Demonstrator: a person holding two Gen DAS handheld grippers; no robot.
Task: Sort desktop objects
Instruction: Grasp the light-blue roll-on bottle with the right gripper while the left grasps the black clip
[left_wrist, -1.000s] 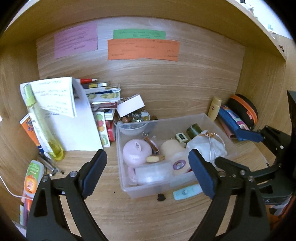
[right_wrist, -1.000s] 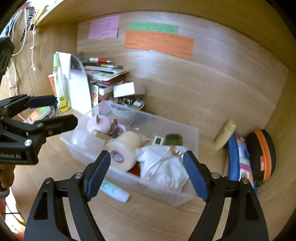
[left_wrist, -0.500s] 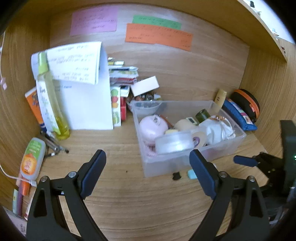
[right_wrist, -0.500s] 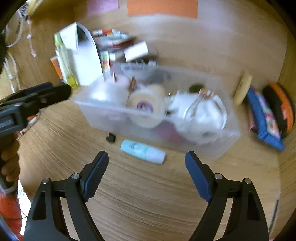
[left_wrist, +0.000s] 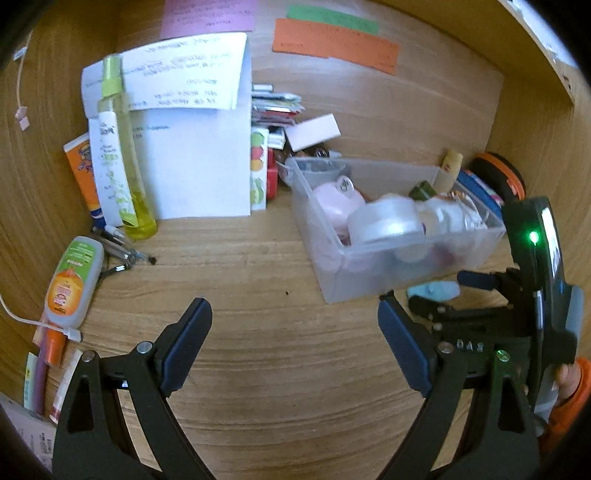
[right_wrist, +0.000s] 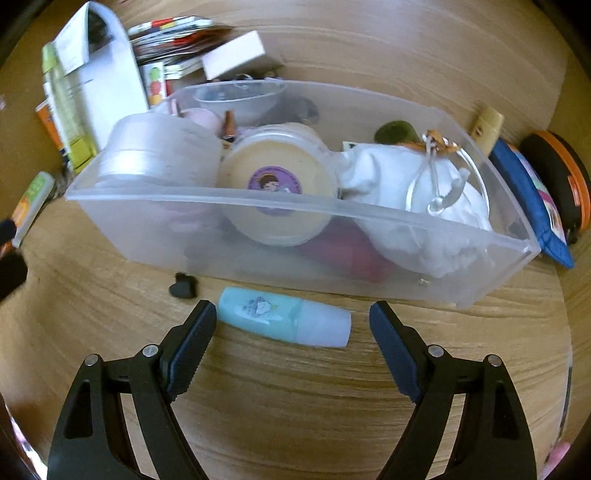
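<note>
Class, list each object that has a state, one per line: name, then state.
Right hand-held gripper: open, empty.
Left hand-held gripper: open, empty.
Mint tube: lying on desk, outside bin.
Clear bin: lidless, full.
Spray bottle: upright, capped.
Sheet of paper: folded over.

A pale turquoise tube with a frosted white cap and a small cloud print lay just ahead of the right gripper, whose black arms carried dark blue pads. Beyond it, the clear frosted bin showed a cream tape roll with a purple sticker and a white pouch. Orange, green and pink notes coloured the wood-grain back panel beyond the left gripper.
</note>
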